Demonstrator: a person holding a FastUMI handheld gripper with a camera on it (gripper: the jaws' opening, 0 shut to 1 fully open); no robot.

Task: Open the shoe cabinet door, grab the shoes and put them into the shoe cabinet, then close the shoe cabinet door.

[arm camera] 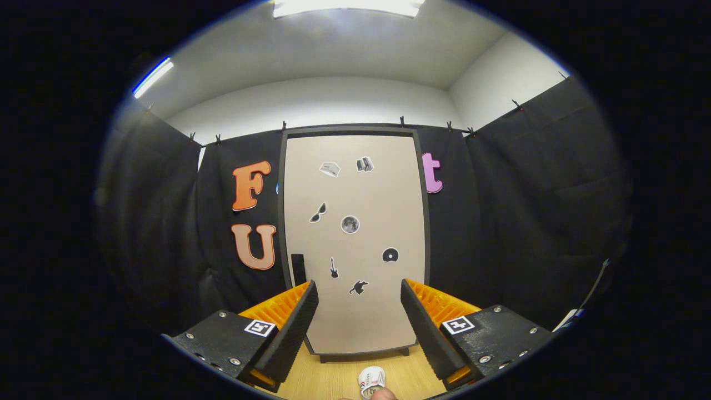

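Shoe cabinet door (pixel 355 244): plain beige w/ dark grey frame, dotted w/ small black-and-grey stickers (pixel 350 224). Door handle (pixel 298 269) black. Floor (pixel 333 378): light wood grain. Shoe (pixel 371 382) white w/ red & blue stripes. Booth wall cloth (pixel 500 222) black; upper walls & ceiling white.

Black cloth booth wall (pixel 511 222) clipped along its top edge, white room walls (pixel 333 103) and ceiling above, two ceiling light fixtures lit — one overhead (pixel 344 6), one strip (pixel 153 76) to the side — light wood-grain floor (pixel 333 378).
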